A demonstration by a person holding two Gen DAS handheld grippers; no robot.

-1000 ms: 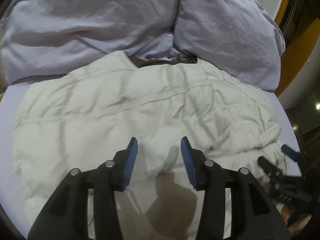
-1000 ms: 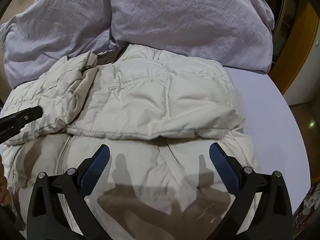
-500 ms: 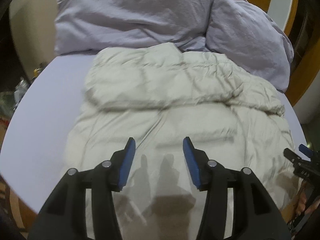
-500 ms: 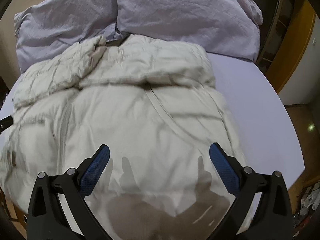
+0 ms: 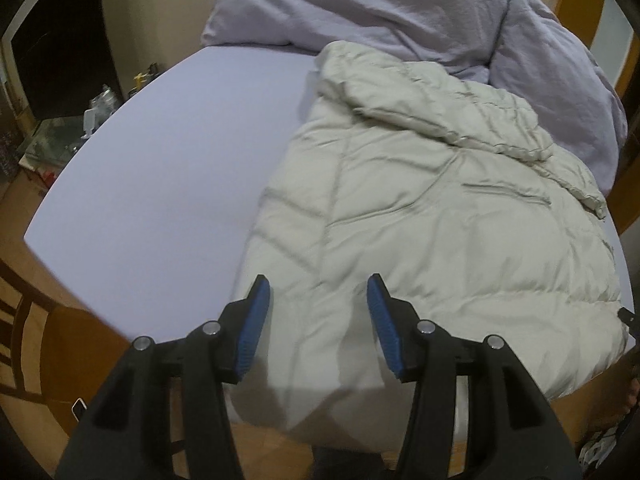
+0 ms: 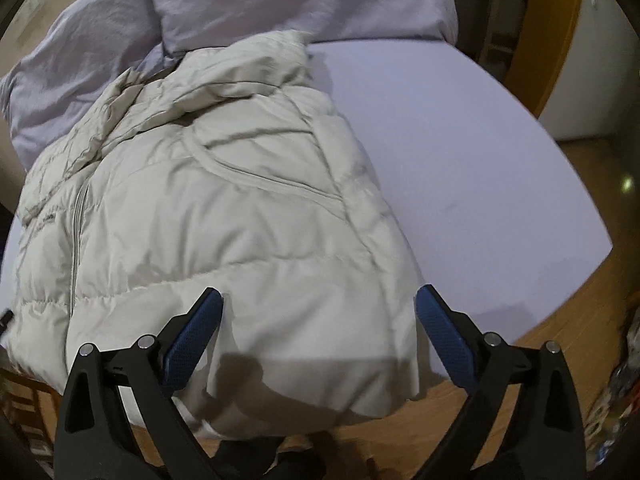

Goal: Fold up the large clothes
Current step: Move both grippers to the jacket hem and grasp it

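A cream quilted puffer jacket (image 5: 432,216) lies front up on a lavender bed, its sleeves folded in across the chest and its hem hanging over the near edge. It also shows in the right wrist view (image 6: 224,216), with the zipper at the left. My left gripper (image 5: 318,300) is open and empty, above the jacket's left hem. My right gripper (image 6: 318,308) is wide open and empty, above the right hem.
Two lavender pillows (image 5: 380,4) lie behind the jacket's collar. The bare bed sheet (image 5: 168,168) spreads to the left and, in the right wrist view (image 6: 472,168), to the right. Wooden floor (image 6: 560,364) borders the bed. A cluttered side table (image 5: 60,136) stands far left.
Both grippers have pulled back from over the jacket toward the bed's near edge, and the views have swung outward. The jacket lies still, with both sleeves folded in.
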